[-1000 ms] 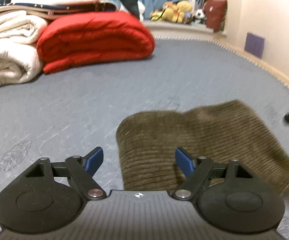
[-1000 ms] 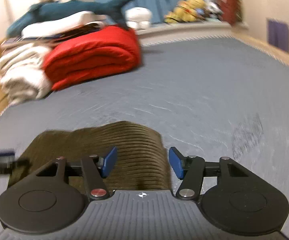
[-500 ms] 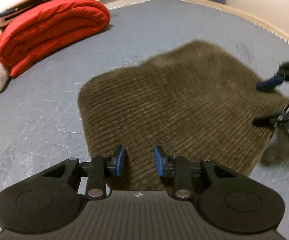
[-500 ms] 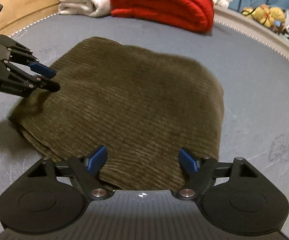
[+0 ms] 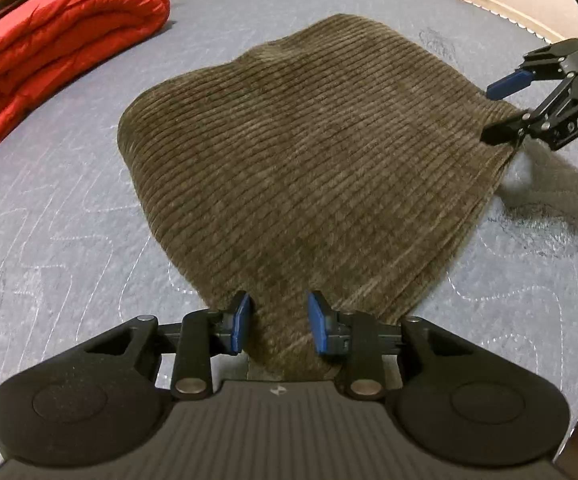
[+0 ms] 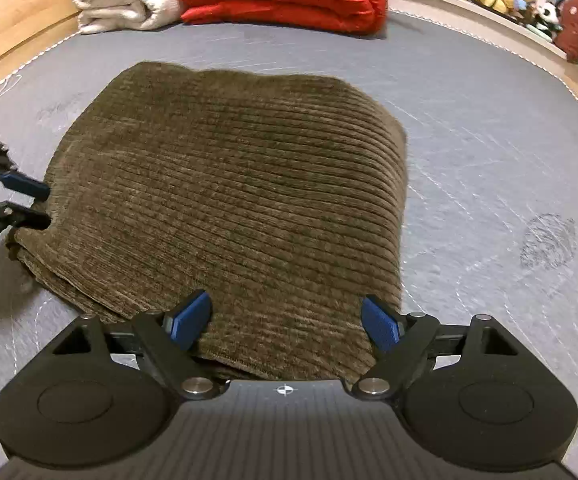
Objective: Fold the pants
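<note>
Left wrist view: pants (image 5: 313, 152) lie folded flat on bed (image 5: 69, 240). Left gripper (image 5: 277, 322) part-closed w/ near corner between pads, grip not confirmed. Right gripper (image 6: 287, 322) released, straddling opposite corner, prob. for next fold.

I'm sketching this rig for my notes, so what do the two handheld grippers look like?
Both look alike. The left gripper and the right gripper have matte black bodies with a ribbed centre panel, two round black discs at the sides, silver pivot pins on black linkages, and blue finger pads. White lettering reading DAS shows on the right gripper's side in the left wrist view. No cables or sleeves are visible.
</note>
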A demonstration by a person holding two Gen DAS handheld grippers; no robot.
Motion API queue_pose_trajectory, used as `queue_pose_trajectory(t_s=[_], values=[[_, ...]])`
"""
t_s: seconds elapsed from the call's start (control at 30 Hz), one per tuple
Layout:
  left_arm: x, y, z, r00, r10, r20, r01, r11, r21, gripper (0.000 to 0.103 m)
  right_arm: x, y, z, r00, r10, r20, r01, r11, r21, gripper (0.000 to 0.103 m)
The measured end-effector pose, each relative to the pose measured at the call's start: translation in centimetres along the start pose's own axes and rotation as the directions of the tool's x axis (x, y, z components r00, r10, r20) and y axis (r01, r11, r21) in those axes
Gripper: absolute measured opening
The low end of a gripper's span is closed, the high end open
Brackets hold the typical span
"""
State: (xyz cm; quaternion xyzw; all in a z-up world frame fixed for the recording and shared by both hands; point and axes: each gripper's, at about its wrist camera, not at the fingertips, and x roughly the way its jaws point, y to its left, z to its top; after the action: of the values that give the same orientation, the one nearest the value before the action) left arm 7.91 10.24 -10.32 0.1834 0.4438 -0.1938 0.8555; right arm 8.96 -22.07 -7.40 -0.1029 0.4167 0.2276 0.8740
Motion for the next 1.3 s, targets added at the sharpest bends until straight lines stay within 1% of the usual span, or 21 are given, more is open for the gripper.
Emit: queue_pose_trajectory(t_s=[0.13, 0.17, 0.23, 0.3, 0.33, 0.37, 0.4, 0.47, 0.53, 0.6, 0.67, 0.7, 0.77, 0.8, 0.87, 0.93, 1.0, 1.03, 1.13, 1.2, 1.3], values=[[-0.6, -0.1, 0.0, 1.0, 0.023, -0.004, -0.023, 0.999, -0.036, 0.037, -0.7, 0.0, -0.9, 1.0, -0.018, -0.011, 0.018, 0.999, 0.027, 0.085], [-1.0, -0.2, -0.1, 0.999, 0.033, -0.001, -0.033, 0.998, -0.048, 0.041, -1.0, 0.0, -1.0, 1.0, -0.024, -0.017, 0.025, 0.999, 0.044, 0.085], [-2.3, 0.0, -0.1, 0.998, 0.067, 0.019, -0.066, 0.996, -0.066, 0.051, -1.4, -0.1, -0.8, 0.999, -0.038, -0.024, 0.04, 0.997, 0.069, 0.085], [-3.9, -0.3, -0.1, 0.991, 0.111, 0.07, -0.104, 0.99, -0.093, 0.074, -2.8, 0.3, -0.7, 0.998, -0.065, 0.01, 0.064, 0.995, 0.076, 0.085], [-4.8, -0.3, 0.0, 0.986, 0.132, 0.101, -0.12, 0.986, -0.113, 0.081, -3.9, 0.6, -0.5, 0.995, -0.081, 0.052, 0.077, 0.994, 0.076, 0.085], [-5.9, -0.6, 0.0, 0.979, 0.152, 0.138, -0.134, 0.982, -0.136, 0.085, -5.2, 0.9, -0.4, 0.99, -0.096, 0.102, 0.087, 0.993, 0.084, 0.085], [-7.0, -0.9, 0.1, 0.97, 0.17, 0.176, -0.142, 0.977, -0.16, 0.085, -6.5, 1.2, -0.1, 0.983, -0.103, 0.149, 0.09, 0.991, 0.095, 0.087], [-9.0, -1.5, 0.3, 0.951, 0.213, 0.225, -0.166, 0.963, -0.211, 0.089, -9.4, 1.8, 0.4, 0.961, -0.114, 0.254, 0.083, 0.988, 0.127, 0.092], [-11.4, -2.3, 0.4, 0.923, 0.267, 0.277, -0.198, 0.947, -0.254, 0.094, -12.1, 2.5, 0.8, 0.934, -0.121, 0.336, 0.059, 0.98, 0.189, 0.1], [-13.4, -2.7, 0.5, 0.903, 0.283, 0.324, -0.192, 0.939, -0.286, 0.094, -14.4, 2.8, 1.0, 0.918, -0.113, 0.38, 0.006, 0.962, 0.272, 0.102], [-14.9, -3.0, 0.3, 0.89, 0.303, 0.342, -0.175, 0.918, -0.357, 0.095, -15.6, 2.8, 0.9, 0.916, -0.103, 0.388, -0.041, 0.937, 0.346, 0.102], [-15.4, -3.1, 0.2, 0.888, 0.294, 0.353, -0.146, 0.91, -0.389, 0.103, -16.0, 2.8, 0.8, 0.917, -0.097, 0.387, -0.062, 0.923, 0.379, 0.102], [-15.4, -3.7, 0.0, 0.898, 0.256, 0.359, -0.088, 0.902, -0.422, 0.103, -16.3, 2.6, 0.1, 0.921, -0.104, 0.375, -0.068, 0.905, 0.42, 0.102], [-14.8, -4.2, 0.0, 0.907, 0.246, 0.341, -0.082, 0.899, -0.43, 0.103, -16.0, 2.6, -0.4, 0.922, -0.12, 0.369, -0.054, 0.902, 0.428, 0.102], [-13.4, -5.7, 0.3, 0.922, 0.248, 0.296, -0.109, 0.903, -0.415, 0.103, -14.8, 2.6, -1.3, 0.917, -0.166, 0.362, -0.004, 0.905, 0.425, 0.102], [-11.7, -7.3, 0.6, 0.929, 0.256, 0.268, -0.145, 0.916, -0.373, 0.103, -12.9, 2.2, -1.9, 0.915, -0.188, 0.357, 0.029, 0.913, 0.408, 0.102], [-10.2, -7.9, 1.0, 0.932, 0.259, 0.253, -0.162, 0.923, -0.351, 0.103, -10.8, 2.2, -2.1, 0.932, -0.226, 0.282, 0.091, 0.902, 0.423, 0.102], [-9.6, -8.0, 1.2, 0.932, 0.264, 0.247, -0.166, 0.92, -0.355, 0.103, -10.2, 2.0, -2.1, 0.939, -0.224, 0.259, 0.098, 0.901, 0.423, 0.102], [-7.6, -7.3, 1.6, 0.941, 0.267, 0.208, -0.168, 0.903, -0.396, 0.103, -8.8, 2.4, -1.9, 0.946, -0.218, 0.241, 0.123, 0.926, 0.357, 0.102], [-6.7, -6.4, 1.7, 0.949, 0.263, 0.176, -0.164, 0.883, -0.44, 0.103, -8.0, 2.3, -1.9, 0.95, -0.224, 0.219, 0.142, 0.931, 0.335, 0.102], [-6.1, -5.6, 1.9, 0.95, 0.278, 0.14, -0.177, 0.852, -0.492, 0.103, -7.2, 2.5, -1.8, 0.96, -0.206, 0.189, 0.138, 0.937, 0.32, 0.102]])
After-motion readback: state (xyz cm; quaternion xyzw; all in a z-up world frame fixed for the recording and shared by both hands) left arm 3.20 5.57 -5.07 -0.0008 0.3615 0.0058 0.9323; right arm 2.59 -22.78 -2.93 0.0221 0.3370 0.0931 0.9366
